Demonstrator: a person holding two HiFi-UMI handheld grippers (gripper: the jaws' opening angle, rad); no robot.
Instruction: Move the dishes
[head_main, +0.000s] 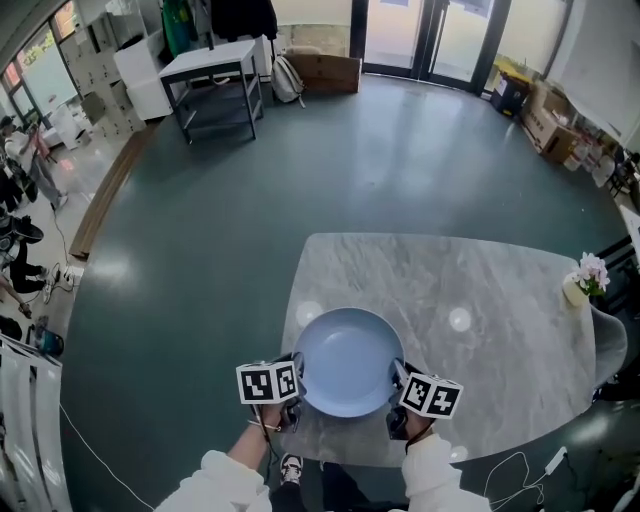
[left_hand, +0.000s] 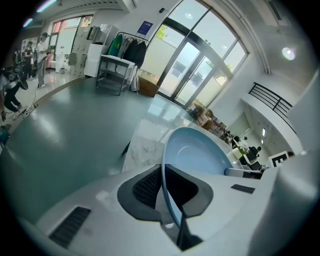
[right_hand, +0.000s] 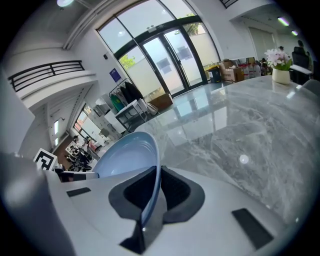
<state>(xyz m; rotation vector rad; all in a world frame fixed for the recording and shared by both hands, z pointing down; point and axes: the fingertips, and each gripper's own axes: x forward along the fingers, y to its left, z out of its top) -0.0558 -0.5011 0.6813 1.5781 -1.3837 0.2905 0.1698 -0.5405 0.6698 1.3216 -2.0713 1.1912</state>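
A pale blue plate (head_main: 345, 360) is held level above the near edge of the grey marble table (head_main: 480, 290). My left gripper (head_main: 293, 383) is shut on the plate's left rim, and my right gripper (head_main: 400, 388) is shut on its right rim. In the left gripper view the plate (left_hand: 200, 150) runs edge-on between the dark pads (left_hand: 145, 187), with the left gripper (left_hand: 167, 192) clamped on its rim. The right gripper view shows the plate (right_hand: 125, 157) the same way, its rim pinched by the right gripper (right_hand: 155, 187).
A small vase of pale flowers (head_main: 582, 280) stands at the table's right edge, with a chair (head_main: 610, 345) beside it. Across the dark green floor are a dark-framed table (head_main: 215, 80), cardboard boxes (head_main: 325, 70) and glass doors. People sit at far left.
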